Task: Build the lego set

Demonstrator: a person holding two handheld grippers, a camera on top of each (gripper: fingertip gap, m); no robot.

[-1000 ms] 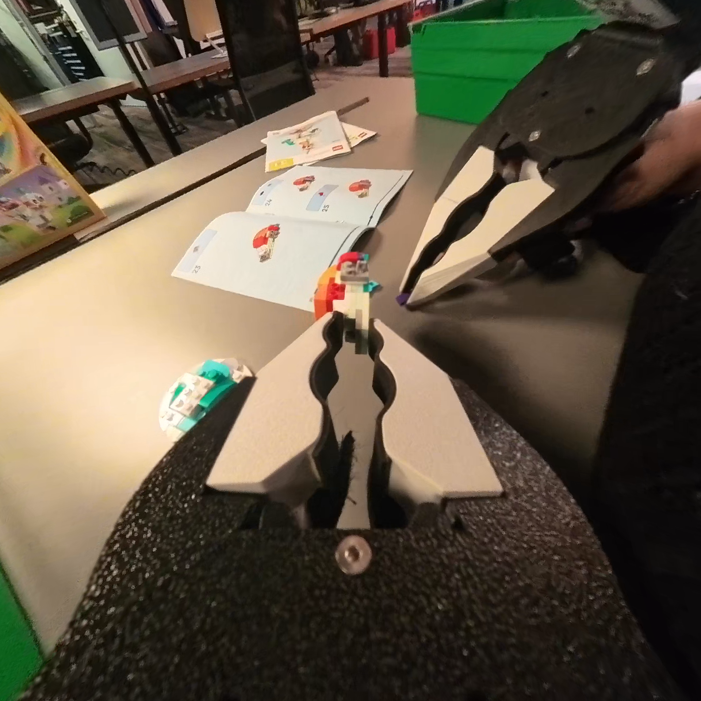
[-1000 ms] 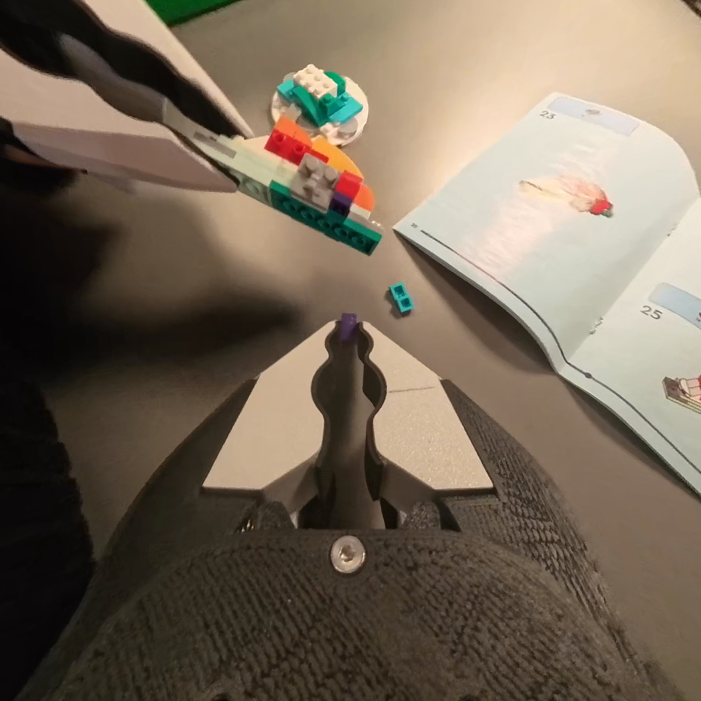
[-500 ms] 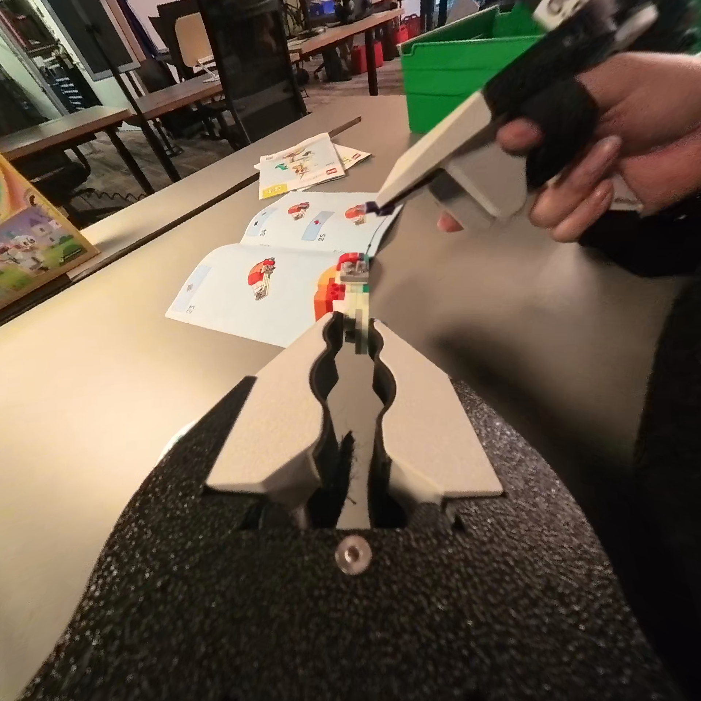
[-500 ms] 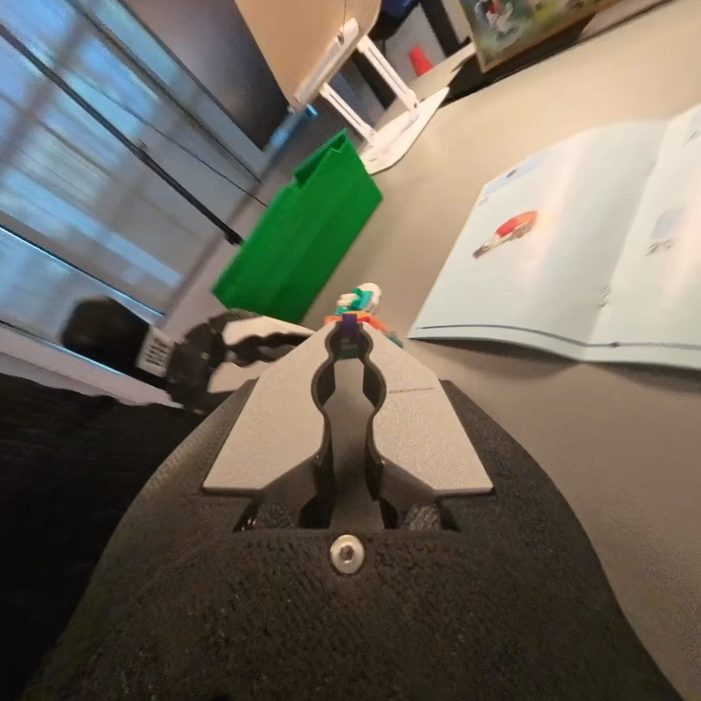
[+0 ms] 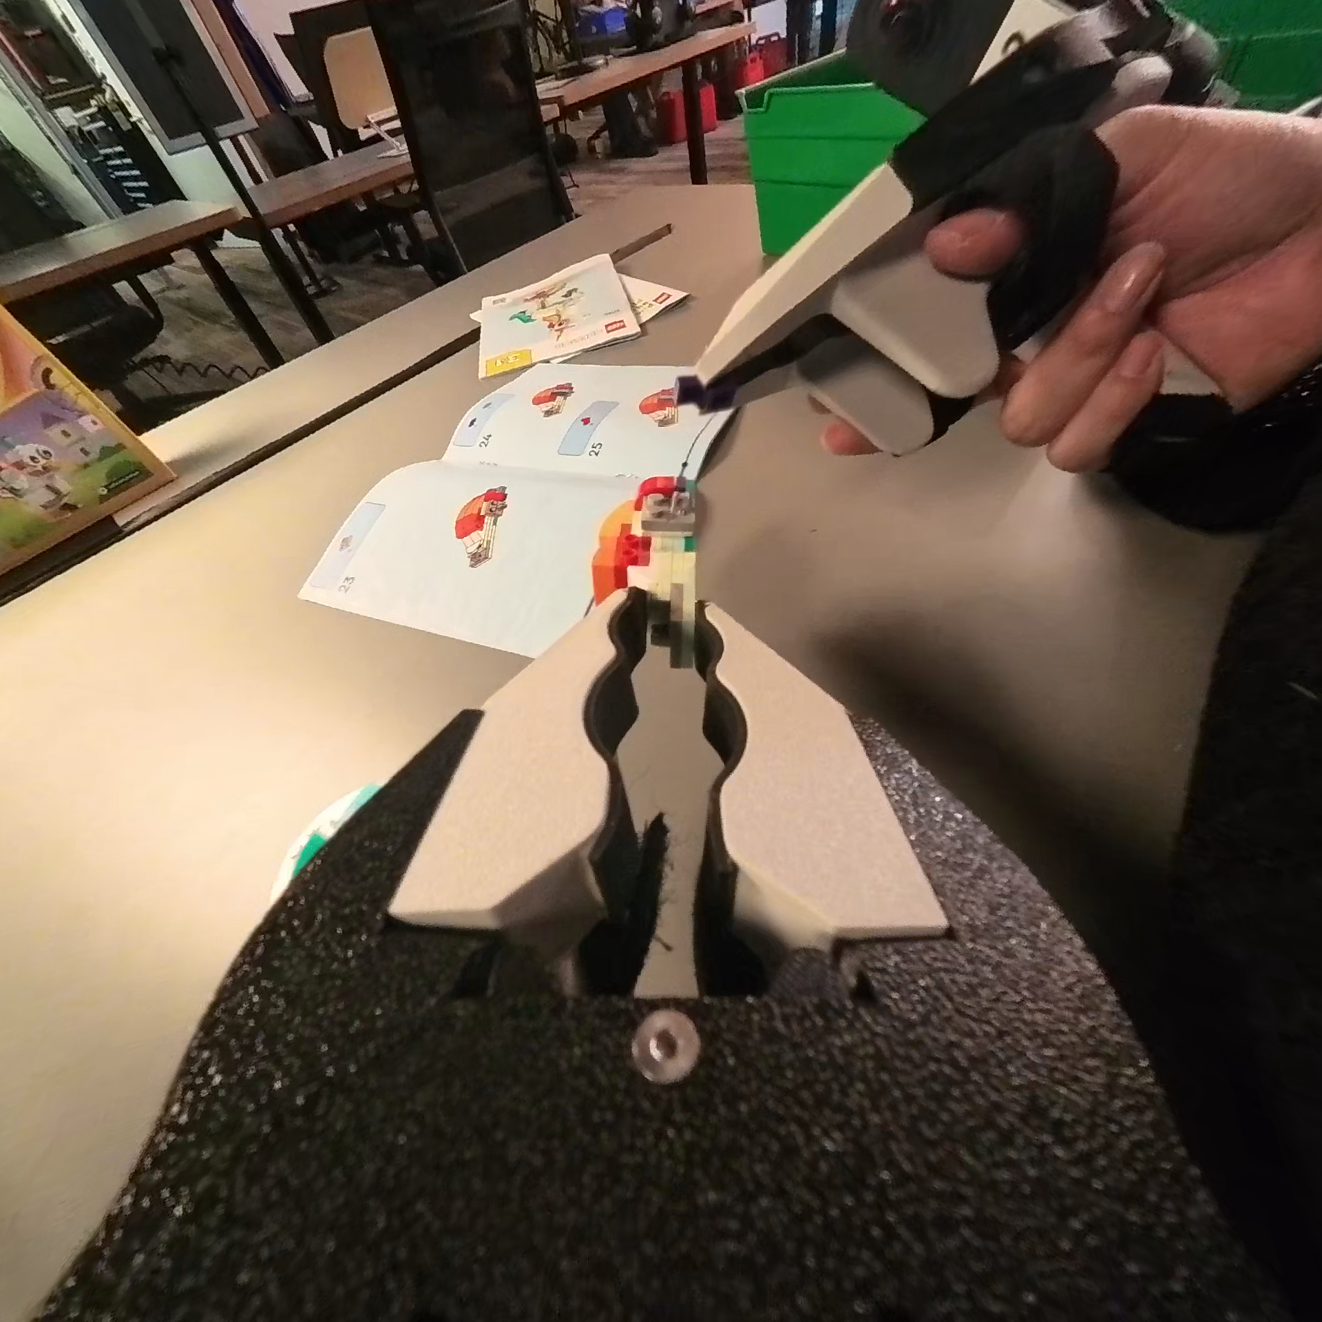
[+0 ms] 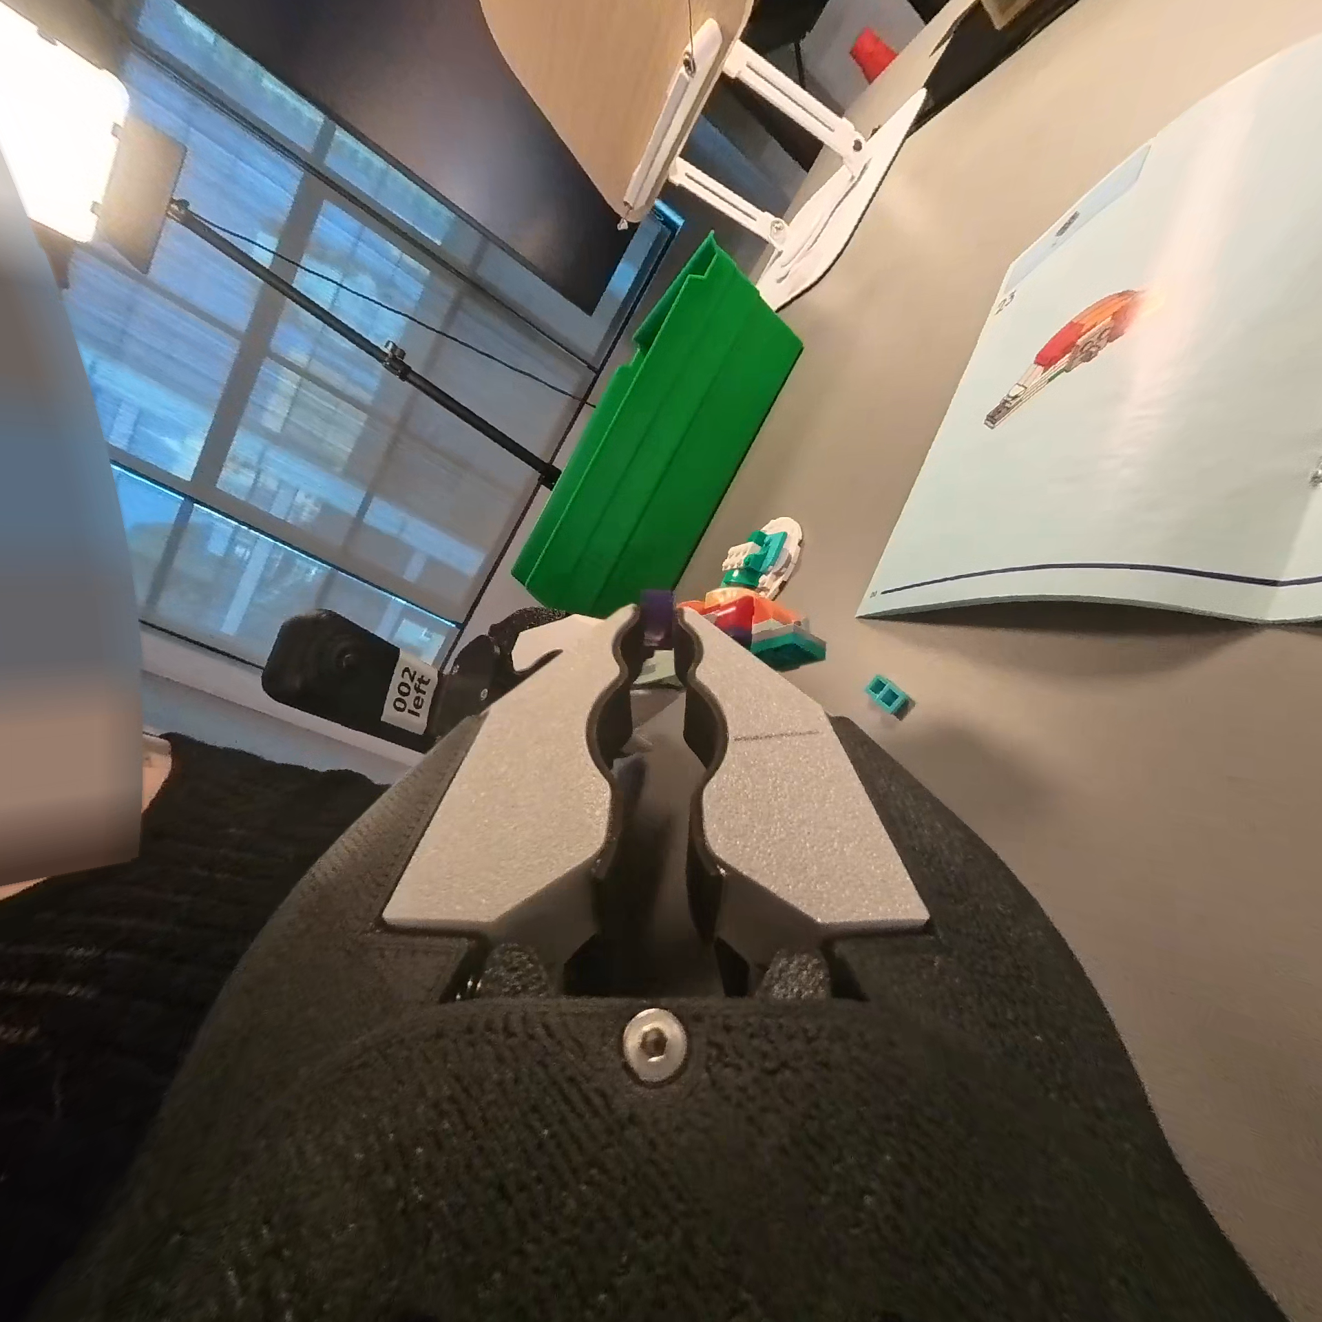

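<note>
My left gripper (image 5: pixel 672 619) is shut on the pale end of a small lego model (image 5: pixel 654 551) with red, orange, white and teal bricks and a grey plate on top. It holds it above the grey table (image 5: pixel 179 715). My right gripper (image 6: pixel 657 621) is shut on a small purple brick (image 6: pixel 655 614). In the left wrist view the right gripper (image 5: pixel 704 390) is turned on its side, with the purple brick (image 5: pixel 697 392) a little above the model. The model also shows in the right wrist view (image 6: pixel 751 626), just past my fingertips.
An open instruction booklet (image 5: pixel 515 501) lies behind the model, with two smaller booklets (image 5: pixel 565 315) farther back. A white and teal round lego piece (image 6: pixel 762 561) and a loose teal brick (image 6: pixel 887 695) lie on the table. Green bins (image 5: pixel 808 164) (image 6: pixel 658 465) stand at the edges. A lego box (image 5: pixel 50 443) stands at left. Across from one pair of fingers to the other is roughly 6 centimeters.
My right gripper rose from the table and rolled onto its side, bringing the purple brick above the model. My left gripper held the model almost still.
</note>
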